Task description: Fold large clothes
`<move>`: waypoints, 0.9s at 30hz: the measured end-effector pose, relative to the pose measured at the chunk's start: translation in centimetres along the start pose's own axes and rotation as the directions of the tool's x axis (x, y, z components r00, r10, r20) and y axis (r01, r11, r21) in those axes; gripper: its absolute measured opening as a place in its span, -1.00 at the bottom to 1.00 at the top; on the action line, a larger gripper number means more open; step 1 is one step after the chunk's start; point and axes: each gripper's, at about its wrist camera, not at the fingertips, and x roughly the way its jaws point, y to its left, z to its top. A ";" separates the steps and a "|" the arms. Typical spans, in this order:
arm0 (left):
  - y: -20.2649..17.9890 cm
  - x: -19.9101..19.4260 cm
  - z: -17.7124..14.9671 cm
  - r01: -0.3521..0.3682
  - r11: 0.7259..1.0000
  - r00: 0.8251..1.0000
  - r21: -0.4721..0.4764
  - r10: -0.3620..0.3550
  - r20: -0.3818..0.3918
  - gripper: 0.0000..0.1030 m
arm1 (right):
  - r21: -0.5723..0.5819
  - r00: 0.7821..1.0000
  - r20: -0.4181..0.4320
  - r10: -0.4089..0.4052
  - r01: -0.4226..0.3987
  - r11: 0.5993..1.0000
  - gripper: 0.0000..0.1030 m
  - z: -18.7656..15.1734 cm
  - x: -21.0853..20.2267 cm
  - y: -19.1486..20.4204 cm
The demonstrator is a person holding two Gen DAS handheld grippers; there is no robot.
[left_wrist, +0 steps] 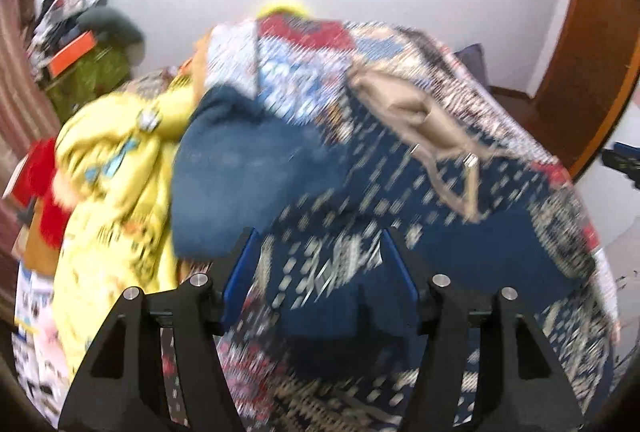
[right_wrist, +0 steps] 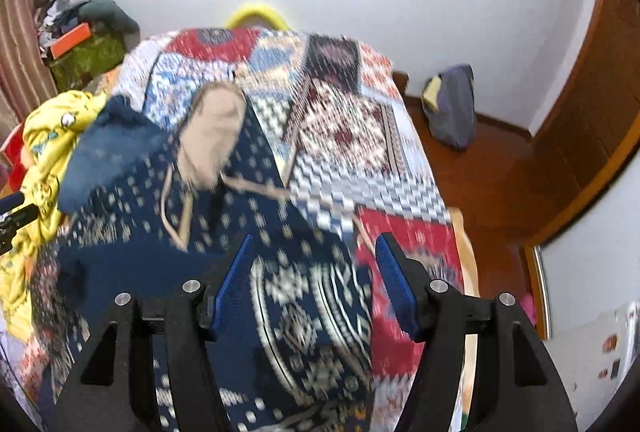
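Observation:
A large dark blue garment with white patterns [left_wrist: 360, 200] [right_wrist: 296, 296] lies spread on a bed covered by a patchwork quilt [right_wrist: 360, 136]. A plain blue cloth [left_wrist: 240, 172] [right_wrist: 108, 156] and a beige cloth piece with strings [left_wrist: 408, 112] [right_wrist: 212, 128] lie on it. My left gripper [left_wrist: 318, 252] is open above the patterned garment, holding nothing. My right gripper [right_wrist: 316, 256] is open above the same garment near its right edge, holding nothing. Both views are motion-blurred.
A yellow printed garment [left_wrist: 116, 168] [right_wrist: 44, 152] is heaped at the bed's left side, with red items [left_wrist: 44, 184] beside it. A cluttered green stand [right_wrist: 84, 60] is in the far left corner. A grey bag [right_wrist: 452, 108] sits on the wooden floor right of the bed.

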 end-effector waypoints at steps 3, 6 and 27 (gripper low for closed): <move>-1.1 0.7 2.7 0.054 0.999 0.998 0.009 -0.054 0.020 0.30 | -0.020 1.000 0.025 0.005 -0.004 1.000 0.17 2.0 0.9 1.1; -2.4 2.8 5.5 0.087 0.996 0.996 0.025 -0.088 0.020 0.32 | -0.044 0.999 0.038 0.020 -0.019 0.999 0.18 3.6 2.5 2.4; -2.4 24.6 9.1 0.258 0.916 0.916 -0.309 -0.333 -0.225 0.09 | 0.276 0.939 -0.245 0.240 -0.170 0.946 0.20 6.7 22.1 3.3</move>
